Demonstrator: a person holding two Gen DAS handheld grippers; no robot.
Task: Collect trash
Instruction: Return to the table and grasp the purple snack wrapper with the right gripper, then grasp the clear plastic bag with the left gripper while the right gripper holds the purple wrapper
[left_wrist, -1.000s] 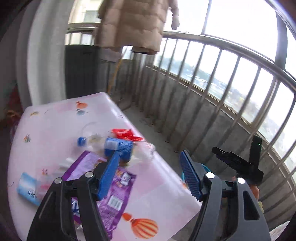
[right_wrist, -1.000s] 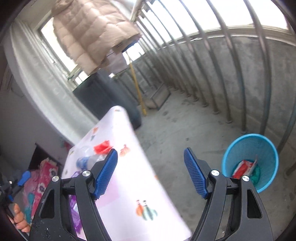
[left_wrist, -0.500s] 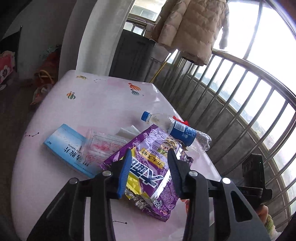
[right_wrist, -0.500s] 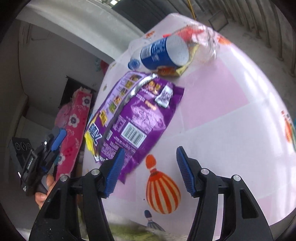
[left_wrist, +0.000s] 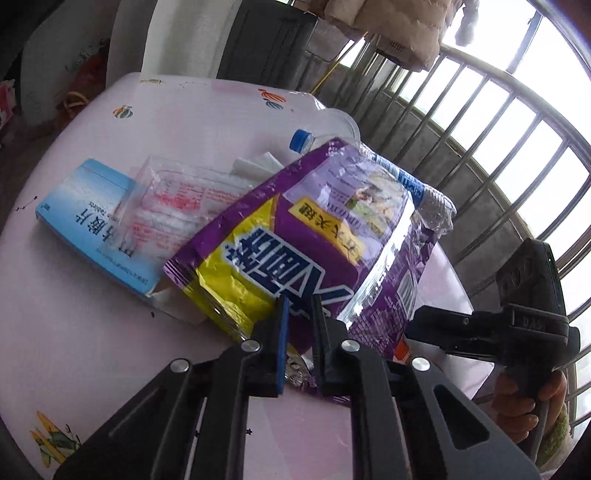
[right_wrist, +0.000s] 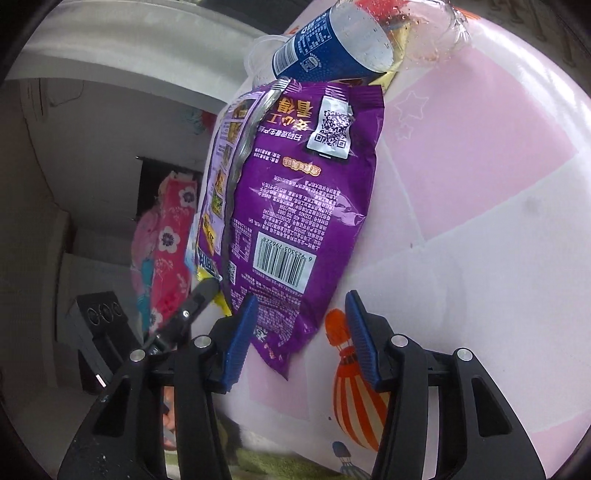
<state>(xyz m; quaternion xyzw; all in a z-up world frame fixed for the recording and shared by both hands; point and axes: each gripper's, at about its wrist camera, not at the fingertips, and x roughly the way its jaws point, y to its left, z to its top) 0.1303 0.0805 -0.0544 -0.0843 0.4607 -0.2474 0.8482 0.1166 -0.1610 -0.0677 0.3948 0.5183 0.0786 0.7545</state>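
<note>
A purple snack bag (left_wrist: 325, 243) with yellow print stands lifted off the pink table (left_wrist: 92, 332). My left gripper (left_wrist: 300, 314) is shut on its lower edge. In the right wrist view the bag's back (right_wrist: 295, 192) hangs with barcode showing. My right gripper (right_wrist: 301, 325) is open, with the bag's lower corner between its blue fingers (right_wrist: 242, 332). A crushed plastic bottle with a blue label (left_wrist: 402, 181) lies behind the bag; it also shows in the right wrist view (right_wrist: 332, 51). A blue box (left_wrist: 88, 225) and a clear wrapper (left_wrist: 177, 199) lie to the left.
White tissue (left_wrist: 255, 166) lies by the bottle's blue cap (left_wrist: 301, 138). A metal railing (left_wrist: 498, 122) runs along the balcony to the right. A dark cabinet (left_wrist: 266, 40) stands behind the table. A coat (left_wrist: 388, 29) hangs above.
My left gripper has closed on the purple bag and lifted its edge off the table. My right gripper has moved in close, with the bag's corner now between its fingers.
</note>
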